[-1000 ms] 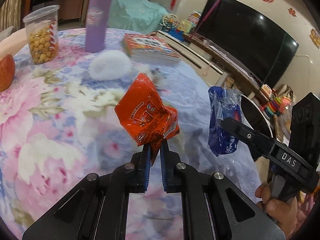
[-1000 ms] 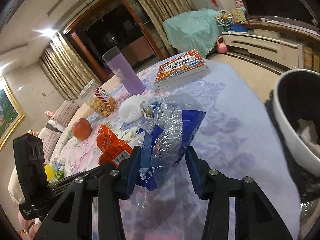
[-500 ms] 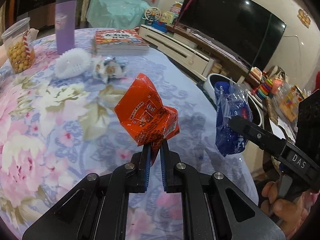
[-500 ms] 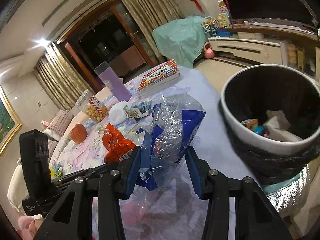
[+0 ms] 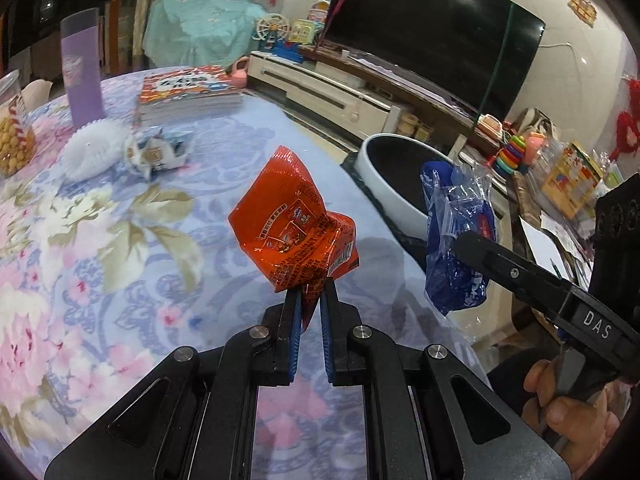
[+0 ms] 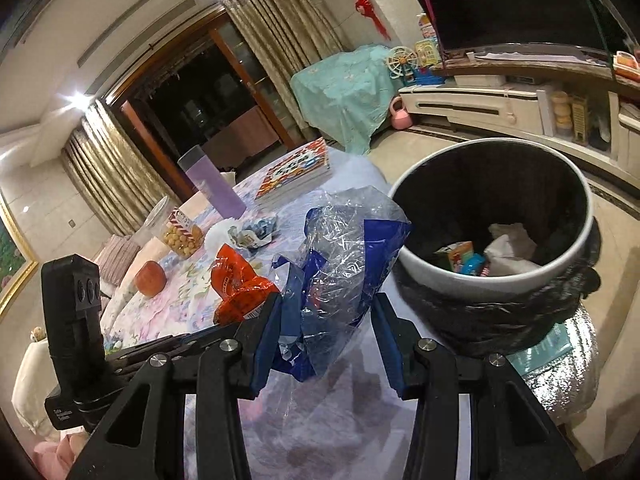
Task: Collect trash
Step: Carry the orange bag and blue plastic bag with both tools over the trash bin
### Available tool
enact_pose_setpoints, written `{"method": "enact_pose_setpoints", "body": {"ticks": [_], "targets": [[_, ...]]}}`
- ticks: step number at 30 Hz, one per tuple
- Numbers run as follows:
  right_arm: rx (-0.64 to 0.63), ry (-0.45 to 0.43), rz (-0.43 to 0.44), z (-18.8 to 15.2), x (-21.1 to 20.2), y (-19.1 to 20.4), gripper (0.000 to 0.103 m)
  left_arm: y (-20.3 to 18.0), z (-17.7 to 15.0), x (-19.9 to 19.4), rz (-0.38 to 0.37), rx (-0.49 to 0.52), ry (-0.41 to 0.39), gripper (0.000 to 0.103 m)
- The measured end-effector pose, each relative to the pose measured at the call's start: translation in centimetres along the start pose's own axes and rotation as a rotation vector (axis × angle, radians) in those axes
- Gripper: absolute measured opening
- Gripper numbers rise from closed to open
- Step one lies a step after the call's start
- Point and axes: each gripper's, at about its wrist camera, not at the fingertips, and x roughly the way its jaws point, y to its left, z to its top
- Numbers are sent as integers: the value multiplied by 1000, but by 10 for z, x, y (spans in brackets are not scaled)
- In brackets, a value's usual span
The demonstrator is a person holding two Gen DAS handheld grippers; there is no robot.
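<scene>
With the left tongs (image 5: 310,294) clamped on the orange wrapper (image 5: 296,232) and the right tongs (image 6: 326,312) clamped on the blue-and-clear bag (image 6: 344,256), both should be carried over the bin (image 6: 436,264) at two o'clock, beyond the table (image 5: 120,240) edge, before being released.

a glossy, crinkled orange foil wrapper (image 5: 294,236) sits pinched in the matt black plastic left tongs (image 5: 309,308), whose pads are blue and whose pivot pins are bright metal. the right tongs (image 6: 326,336) grip a shiny blue-and-clear plastic bag (image 6: 340,272). the surface (image 5: 120,240) wears smooth floral cloth. the bin (image 6: 440,272) shows a smooth white rim with a wrinkled black plastic liner.
</scene>
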Motion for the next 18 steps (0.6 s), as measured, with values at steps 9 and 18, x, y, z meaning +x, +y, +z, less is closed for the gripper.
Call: {"method": "enact_pose_setpoints", "body": {"ticks": [9,18], "targets": [[20,-30,-20,5,-19,-22,46,-25,6,10,-17,41,8,8],[42,-56,-45,11,-33,-42,46,-52,14,18,-38,83,14,8]]}}
